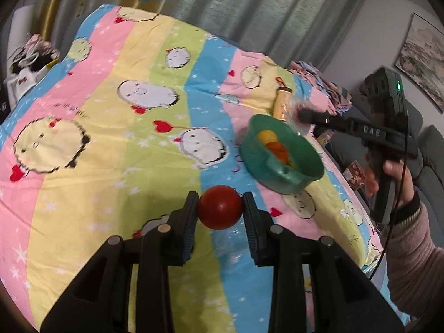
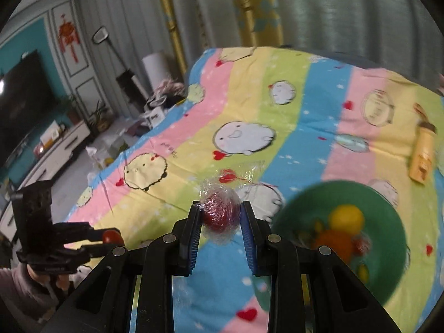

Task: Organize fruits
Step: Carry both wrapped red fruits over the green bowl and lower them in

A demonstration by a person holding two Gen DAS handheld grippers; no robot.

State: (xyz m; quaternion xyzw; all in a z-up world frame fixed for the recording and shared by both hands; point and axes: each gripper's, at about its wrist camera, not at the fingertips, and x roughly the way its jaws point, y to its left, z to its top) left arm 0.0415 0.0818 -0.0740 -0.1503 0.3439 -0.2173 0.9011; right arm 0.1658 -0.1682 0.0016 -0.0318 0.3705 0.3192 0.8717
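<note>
Smooth red fruit (image 1: 219, 207), firm, likely slippery, pinched across middle by left fingers (image 1: 191, 216); film-wrapped red fruit (image 2: 220, 213), crinkly, pinched likewise by right fingers (image 2: 194, 222).

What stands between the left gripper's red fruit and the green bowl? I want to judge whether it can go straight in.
Nothing visible does. The left gripper holds the red fruit above the striped bedspread, and only bare cloth lies between it and the green bowl. The right gripper hovers by the bowl's far rim.

Grey curtains (image 2: 347, 8); teal wall (image 2: 25, 38); dark TV (image 2: 22, 94); framed painting (image 1: 424, 61)
</note>
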